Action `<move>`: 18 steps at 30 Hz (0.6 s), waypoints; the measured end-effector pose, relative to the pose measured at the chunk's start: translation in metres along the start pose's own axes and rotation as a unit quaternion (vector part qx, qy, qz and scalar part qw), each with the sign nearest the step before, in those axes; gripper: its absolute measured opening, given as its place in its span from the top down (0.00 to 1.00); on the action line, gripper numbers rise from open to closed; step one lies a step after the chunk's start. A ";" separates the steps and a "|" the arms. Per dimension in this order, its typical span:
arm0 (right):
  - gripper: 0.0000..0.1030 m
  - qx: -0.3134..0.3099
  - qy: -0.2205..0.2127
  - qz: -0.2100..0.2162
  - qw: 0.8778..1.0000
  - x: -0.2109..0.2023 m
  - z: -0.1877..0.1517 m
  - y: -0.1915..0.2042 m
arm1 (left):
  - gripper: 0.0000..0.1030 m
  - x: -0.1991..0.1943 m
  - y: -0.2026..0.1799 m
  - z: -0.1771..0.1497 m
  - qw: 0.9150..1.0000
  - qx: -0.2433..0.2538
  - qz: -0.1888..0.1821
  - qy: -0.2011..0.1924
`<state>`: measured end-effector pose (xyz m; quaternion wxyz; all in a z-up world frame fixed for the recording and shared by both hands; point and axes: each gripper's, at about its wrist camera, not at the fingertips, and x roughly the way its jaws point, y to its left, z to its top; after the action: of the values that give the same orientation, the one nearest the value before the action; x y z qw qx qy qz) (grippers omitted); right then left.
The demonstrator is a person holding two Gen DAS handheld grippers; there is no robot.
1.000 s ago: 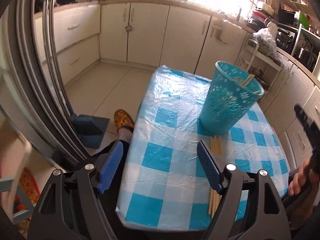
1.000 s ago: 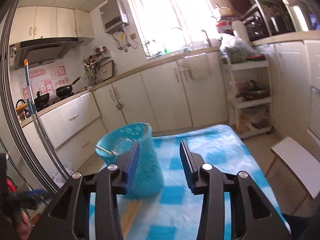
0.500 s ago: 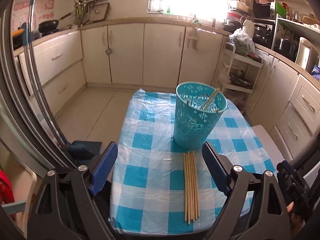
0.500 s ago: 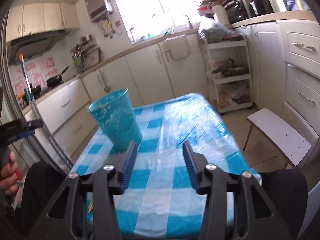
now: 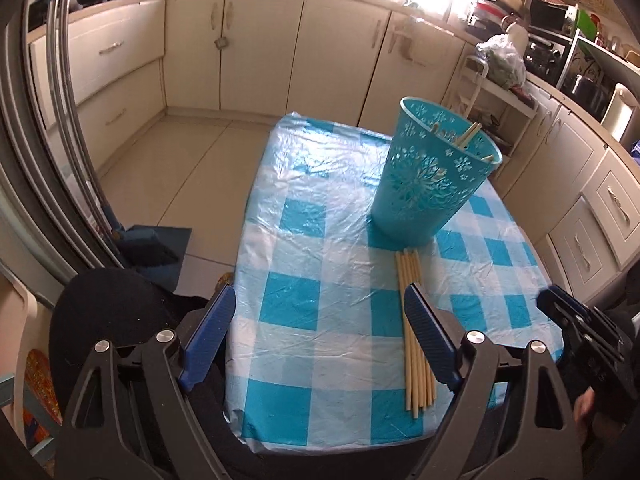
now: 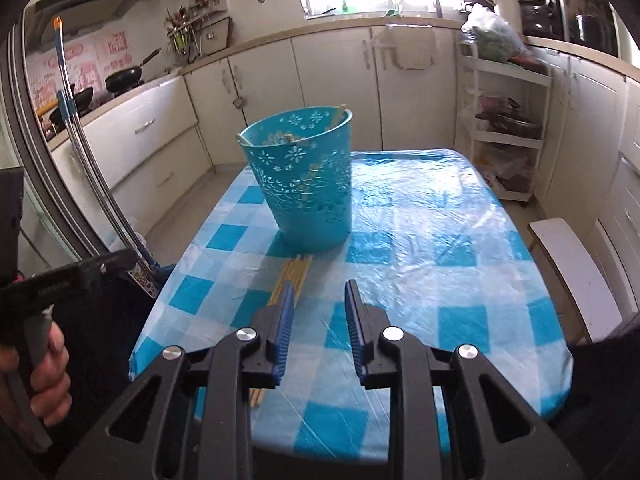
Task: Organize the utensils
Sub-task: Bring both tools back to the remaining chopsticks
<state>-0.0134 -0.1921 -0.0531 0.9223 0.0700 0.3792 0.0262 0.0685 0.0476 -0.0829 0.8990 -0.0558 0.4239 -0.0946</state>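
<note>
Left gripper (image 5: 320, 300) sitting nearest in left wrist view, fingers spread wide, nothing clamped, only bare tablecloth (image 5: 320, 280) showing in the gap. Right-hand finger (image 5: 428, 340) overlapping the chopstick bundle (image 5: 412, 320) in the picture; contact not readable from this angle.

Right gripper (image 6: 318, 300) hovering over the near part of the table, jaws closing, gap already narrow, nothing between them. Left-hand finger (image 6: 282, 328) covering part of the bundle (image 6: 292, 276), sticks running out from behind it at 12 o'clock and again below it at 7 o'clock.

Chopstick bundle lying flat on the checked cloth, loose sticks side by side, long axis pointing roughly 12 to 6 o'clock in left wrist view. Far ends stopping just beside the base of the teal basket (image 5: 432, 184), at its 6 o'clock.

Teal basket (image 6: 304, 184) standing upright on the table, perforated flower pattern on the wall. Holding a few more pale sticks, tips leaning on the rim at about 1 o'clock in both views; count not readable.

Other gripper's black body (image 5: 580, 332) showing at 3 o'clock of left wrist view; a hand (image 6: 44, 372) gripping a black handle at 8 o'clock of right wrist view.

White stool (image 6: 572, 276) standing beside the table at 3 o'clock in right wrist view. Cream cabinets (image 5: 260, 48) wrapping the far walls at 12 o'clock, black pan (image 6: 124, 78) on the stove at 10 o'clock.
</note>
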 end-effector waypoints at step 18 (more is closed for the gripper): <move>0.85 0.039 0.080 0.060 0.994 0.133 0.002 -0.009 | 0.20 0.079 -0.032 -0.008 0.996 0.025 0.022 0.083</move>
<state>0.0825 -0.1873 -0.1457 0.8822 0.1265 0.4478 0.0723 0.1077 -0.0008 -0.1417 0.8636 -0.0164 0.4959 -0.0898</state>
